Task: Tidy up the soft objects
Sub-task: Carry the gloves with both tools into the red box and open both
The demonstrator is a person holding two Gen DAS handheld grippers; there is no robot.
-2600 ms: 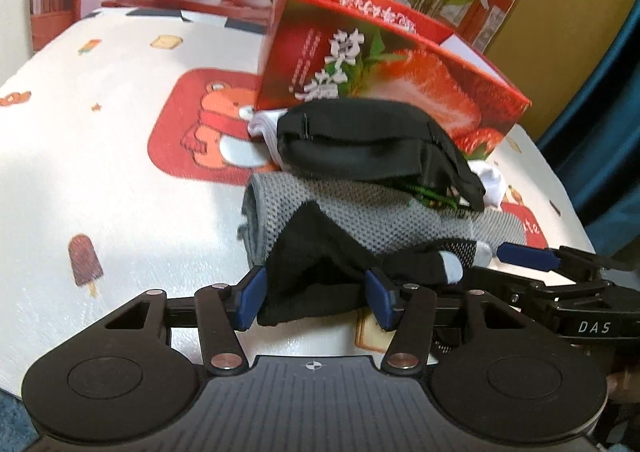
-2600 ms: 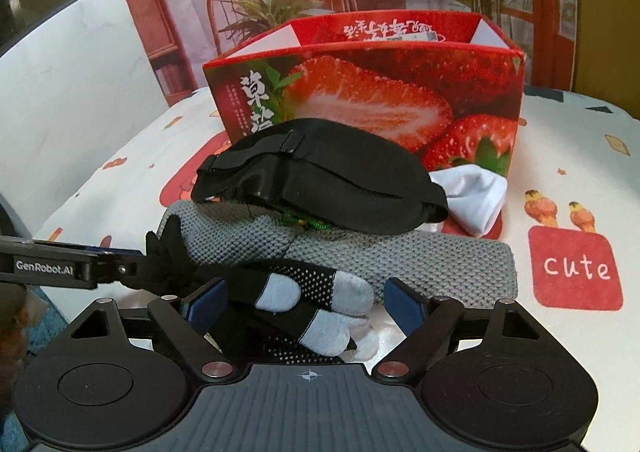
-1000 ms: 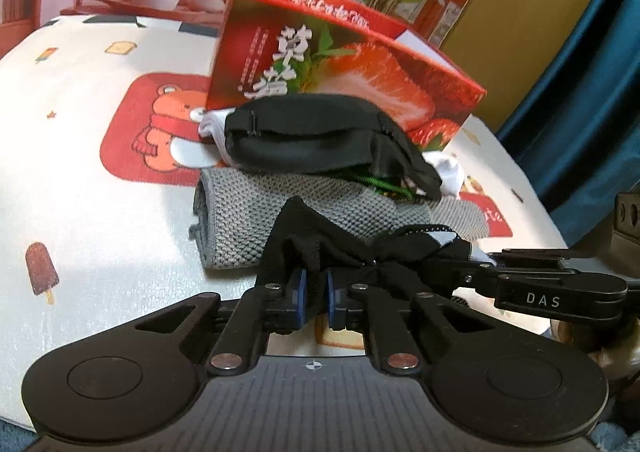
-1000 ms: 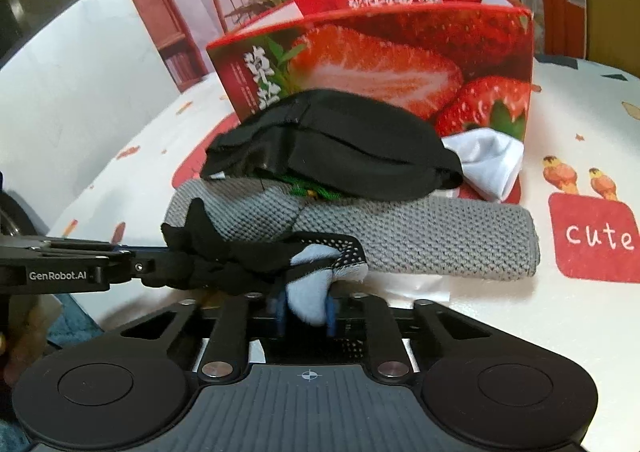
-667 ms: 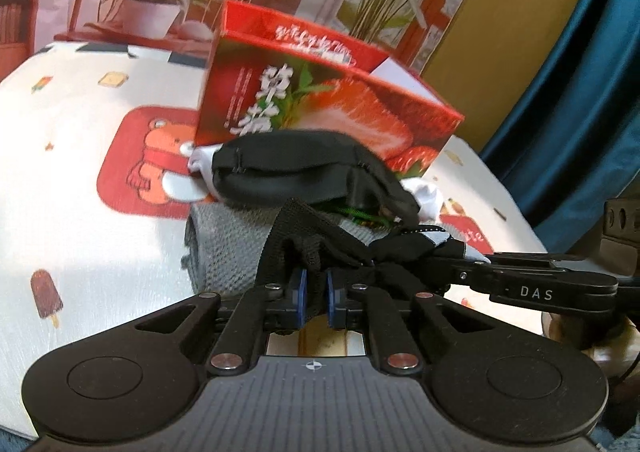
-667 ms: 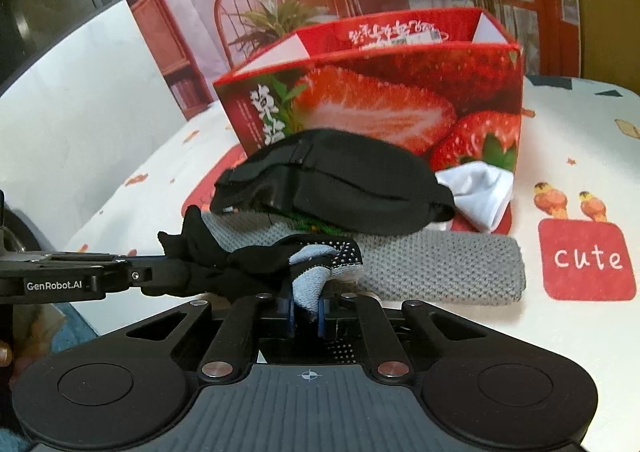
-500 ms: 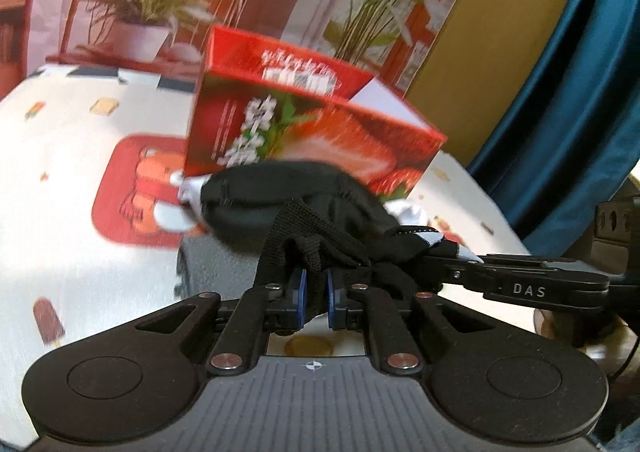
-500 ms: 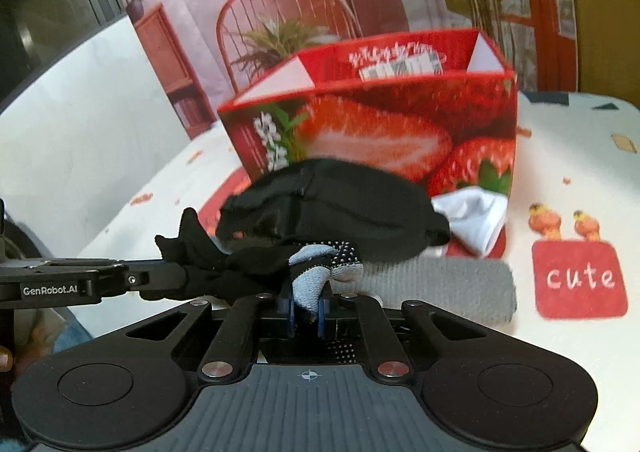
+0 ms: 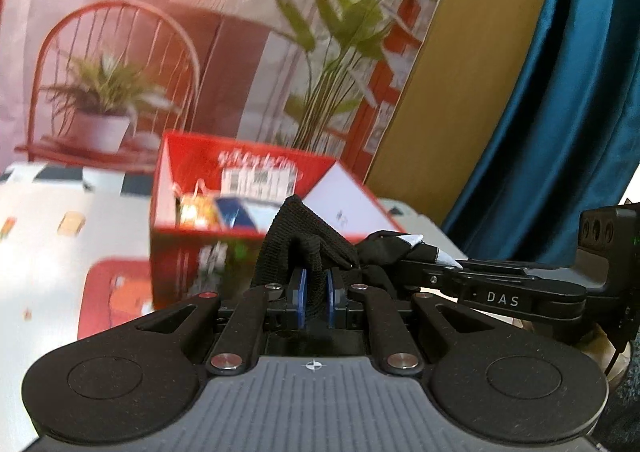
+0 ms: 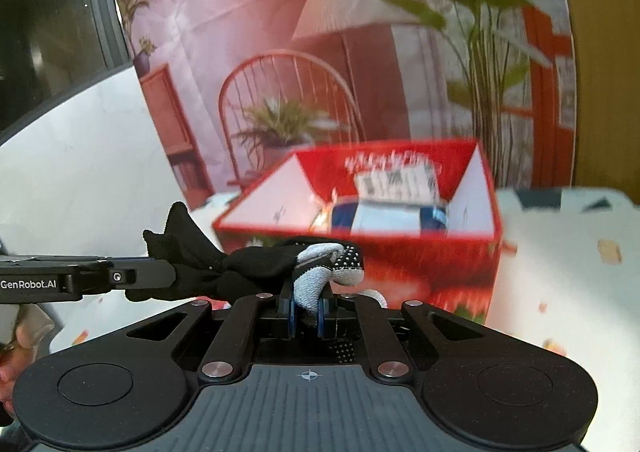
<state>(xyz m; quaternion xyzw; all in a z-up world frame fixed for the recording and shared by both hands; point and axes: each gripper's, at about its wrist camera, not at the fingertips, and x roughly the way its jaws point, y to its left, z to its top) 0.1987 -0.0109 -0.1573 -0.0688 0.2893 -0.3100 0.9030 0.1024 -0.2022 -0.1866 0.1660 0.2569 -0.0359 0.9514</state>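
Nearest to me, my left gripper [image 9: 314, 294] is clamped tight on the black cuff end of the glove [image 9: 298, 238], and my right gripper [image 10: 306, 306] is pinched on its grey fingertip end, so the glove [image 10: 256, 264] hangs stretched between the two tools, clear of the table. I judge I am holding it at both ends to keep it from drooping or bunching, so it can go in flat. In the left view the right tool reaches in from the side, and in the right view the left tool does the same, so they sit close together. Just beyond is the strawberry box [image 10: 400, 240], its top open, with a blue and white packet [image 10: 384, 217] and something orange already lying inside. The box's near wall stands between the glove and the opening and must be cleared. Behind it the printed tablecloth [image 10: 560, 252] runs on to a backdrop showing a chair [image 9: 116, 63] and potted plants.
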